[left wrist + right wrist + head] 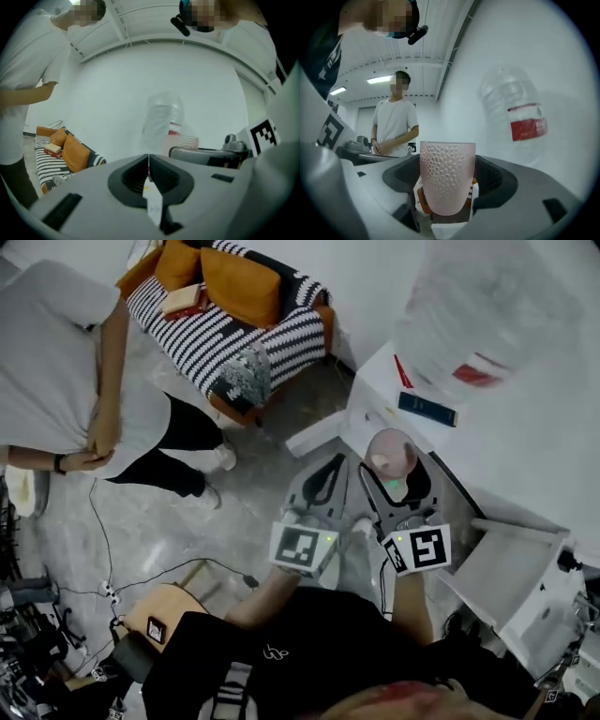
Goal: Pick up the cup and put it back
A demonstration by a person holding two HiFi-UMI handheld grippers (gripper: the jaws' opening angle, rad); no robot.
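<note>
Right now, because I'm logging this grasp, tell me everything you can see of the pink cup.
The cup is a translucent, frosted-pink tumbler with a dimpled wall, a straight rim, a rounded base and no handle. It stands upright, clamped at its sides between the jaws of the right gripper, and is held in the air near the edge of the white table. Nothing else touches it.

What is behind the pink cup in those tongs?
Beyond the cup, held in the right tongs: a clear red-labelled bottle at right, a person in white at left. The frosted cup covers whatever is straight behind it.
</note>
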